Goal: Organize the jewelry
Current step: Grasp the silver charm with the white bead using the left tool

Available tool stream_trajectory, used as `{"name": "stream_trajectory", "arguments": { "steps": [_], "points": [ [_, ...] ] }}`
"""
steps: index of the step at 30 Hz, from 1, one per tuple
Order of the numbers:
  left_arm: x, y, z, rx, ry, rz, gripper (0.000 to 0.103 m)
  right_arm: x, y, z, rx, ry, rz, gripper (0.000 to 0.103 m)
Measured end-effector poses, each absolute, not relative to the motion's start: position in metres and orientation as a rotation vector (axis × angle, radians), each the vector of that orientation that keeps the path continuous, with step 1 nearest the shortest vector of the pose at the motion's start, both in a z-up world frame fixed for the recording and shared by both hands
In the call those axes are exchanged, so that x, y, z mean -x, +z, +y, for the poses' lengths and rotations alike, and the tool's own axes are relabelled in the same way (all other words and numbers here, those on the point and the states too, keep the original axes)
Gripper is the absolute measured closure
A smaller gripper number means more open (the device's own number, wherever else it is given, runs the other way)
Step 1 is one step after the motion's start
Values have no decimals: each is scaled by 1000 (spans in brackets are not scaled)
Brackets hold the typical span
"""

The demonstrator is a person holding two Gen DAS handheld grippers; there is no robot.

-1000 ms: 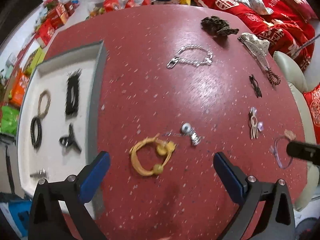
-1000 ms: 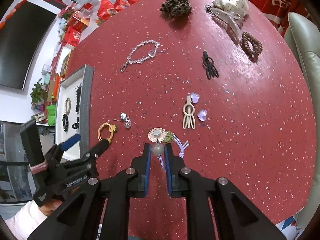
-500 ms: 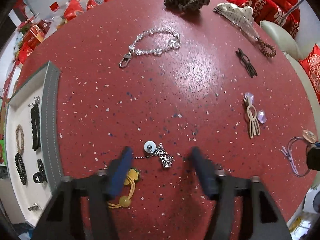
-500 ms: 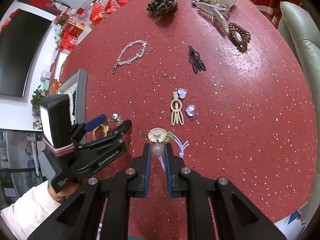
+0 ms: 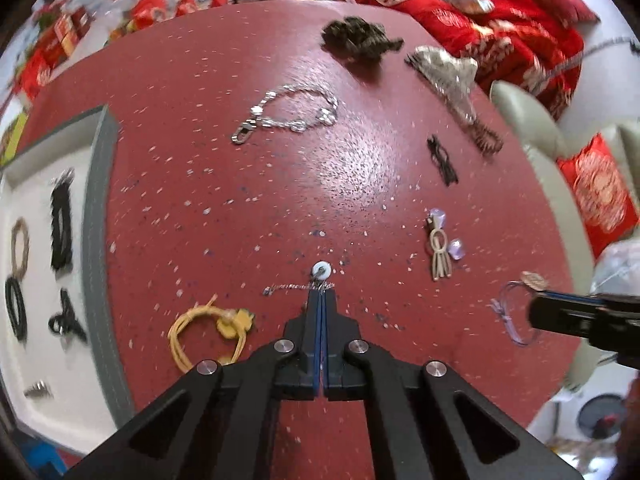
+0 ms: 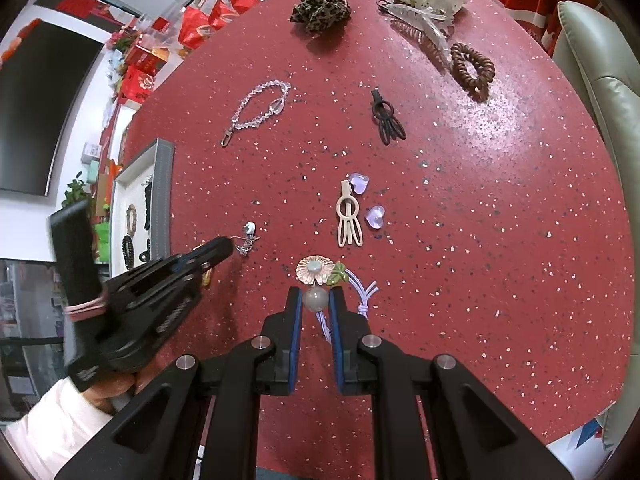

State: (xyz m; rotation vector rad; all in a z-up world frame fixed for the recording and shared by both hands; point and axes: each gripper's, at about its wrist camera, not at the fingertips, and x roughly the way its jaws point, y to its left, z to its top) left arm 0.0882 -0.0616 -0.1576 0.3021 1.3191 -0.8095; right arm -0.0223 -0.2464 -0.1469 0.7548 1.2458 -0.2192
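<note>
Your left claw (image 5: 321, 296) has just closed on the thin chain earring (image 5: 304, 285). The tray (image 5: 96, 216) lies to its left, past the yellow cord bracelet (image 5: 208, 332). Your right claw (image 6: 316, 300) pinches the flower hair tie's bead (image 6: 315, 298).

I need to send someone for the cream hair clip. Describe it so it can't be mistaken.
On the round red speckled table, look near the middle. The cream plastic open-loop hair clip lies flat between two lilac heart-shaped beads. The same-shaped black hair clip farther back has no beads.
</note>
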Motion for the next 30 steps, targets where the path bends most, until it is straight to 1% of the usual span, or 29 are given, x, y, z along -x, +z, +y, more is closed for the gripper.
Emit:
{"name": "stream_trajectory", "arguments": {
  "steps": [4,10,11,12,13,14,15,20,22,23,24,25,26,28,29,30],
  "points": [
    [-88,-147,-42,-236,-785,1338,102,21,-144,-245,-752,-213,1242,89],
    [-82,-154,-45,-311,-734,1322,102,22,-145,-241,-746,-204,1250,89],
    [-82,-158,-50,-322,-737,1321,100,22,-144,-240,-746,-202,1250,89],
    [-82,-159,-51,-339,-735,1315,81,23,-145,-240,-746,-201,1250,89],
    [-81,-162,-56,-363,-728,1305,59,23,-145,-239,-746,-201,1250,89],
    [-80,-165,-61,-380,-710,1285,16,25,-145,-239,-749,-203,1249,89],
    [-80,-165,-64,-390,-697,1258,10,25,-146,-240,-750,-204,1249,89],
    [-81,-179,-89,-468,-702,1230,10,37,-151,-246,-778,-228,1255,89],
    [-82,-188,-97,-489,-714,1251,25,41,-153,-249,-786,-238,1256,89],
    [-82,-195,-101,-507,-724,1274,36,42,-154,-250,-788,-241,1257,89],
    [-81,-202,-104,-528,-728,1291,44,43,-154,-251,-791,-245,1257,89],
    [-79,-206,-106,-549,-725,1296,44,45,-155,-252,-792,-249,1257,89],
    [-75,-204,-108,-567,-747,1267,49,46,-155,-254,-794,-254,1257,89],
    [-71,-202,-111,-578,-777,1252,75,47,-155,-255,-797,-258,1255,89],
    [-70,-200,-113,-587,-793,1256,91,47,-155,-256,-798,-259,1254,89],
    [-70,-200,-112,-574,-805,1271,91,47,-155,-256,-799,-261,1254,89]
  ]
}}
